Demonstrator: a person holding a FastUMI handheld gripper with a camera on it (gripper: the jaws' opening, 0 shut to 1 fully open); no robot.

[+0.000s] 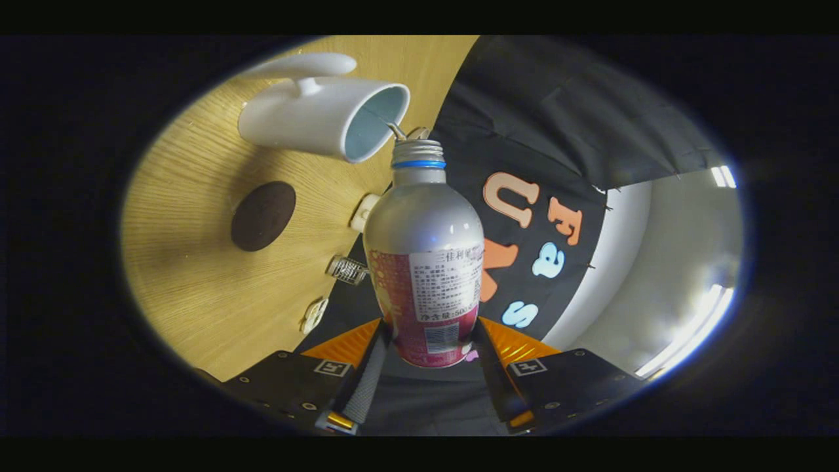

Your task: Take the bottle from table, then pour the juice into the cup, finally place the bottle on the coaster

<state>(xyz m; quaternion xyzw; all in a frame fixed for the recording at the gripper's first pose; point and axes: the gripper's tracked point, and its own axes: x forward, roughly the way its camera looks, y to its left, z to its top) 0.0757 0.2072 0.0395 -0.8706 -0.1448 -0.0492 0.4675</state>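
Gripper (429, 347) fingers are clamped on the lower body of the silver metal bottle with a red printed label (425, 262), one finger pressing each side, as we read it in the gripper view. We note the whole scene is rotated: the pale wooden table (196, 288) appears tipped on its side, so we judge the bottle is tilted well over. Its open threaded neck with a blue ring points at the mouth of the white ceramic cup with a pale blue inside (324, 115), the neck just at the rim. A thin stream runs from the bottle mouth to the cup's rim, so we judge the pouring step is in hand.

On the table, beside the cup and well apart from the fingers, lies the dark brown round coaster (263, 216), bare. A few small white and clear fittings (347, 269) sit along the table edge next to the black cloth wall (564, 118).

Next move, in our judgement: bring the bottle back upright without loosening the grip, carry it across to the coaster and set its base squarely down there before the fingers part.
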